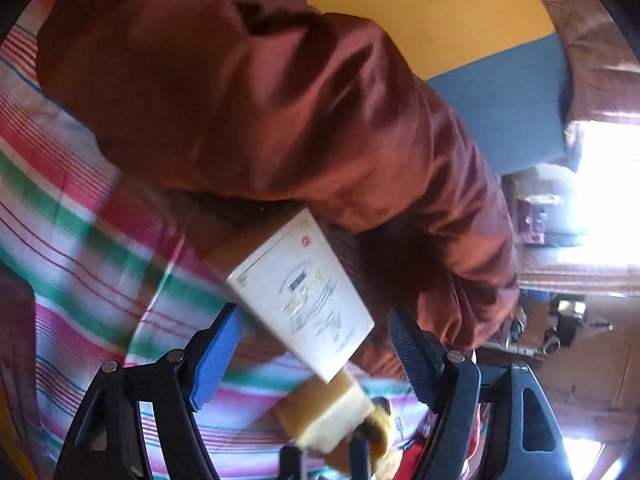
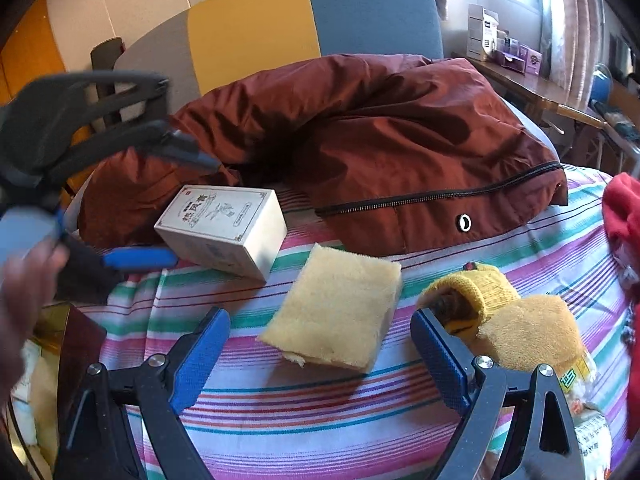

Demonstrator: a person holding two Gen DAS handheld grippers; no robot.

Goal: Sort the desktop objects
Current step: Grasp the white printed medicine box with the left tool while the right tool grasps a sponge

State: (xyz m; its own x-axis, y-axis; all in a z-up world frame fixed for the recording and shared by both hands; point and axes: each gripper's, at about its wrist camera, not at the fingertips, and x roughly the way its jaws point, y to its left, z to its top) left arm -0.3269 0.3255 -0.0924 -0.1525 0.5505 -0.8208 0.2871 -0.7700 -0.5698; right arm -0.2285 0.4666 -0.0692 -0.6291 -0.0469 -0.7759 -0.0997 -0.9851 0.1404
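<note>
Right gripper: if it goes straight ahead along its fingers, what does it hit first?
Most likely the yellow sponge, lying flat on the striped cloth between the open right gripper fingers' lines. Depth is uncertain.

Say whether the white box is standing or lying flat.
Lying flat: the white box rests on a broad face on the striped cloth, printed face up.

Striped cloth (image 2: 320,420) is bare in front of the sponge (image 2: 340,312), giving an open lane between the right gripper (image 2: 320,344) jaws. The rust jacket (image 2: 380,152) walls off the whole far side. The white box (image 2: 224,228) sits just beside the jacket, with the left gripper (image 2: 160,208) crowding it. A yellow glove (image 2: 504,312) blocks the right flank, touching the right jaw; red fabric (image 2: 624,216) closes the right edge.
</note>
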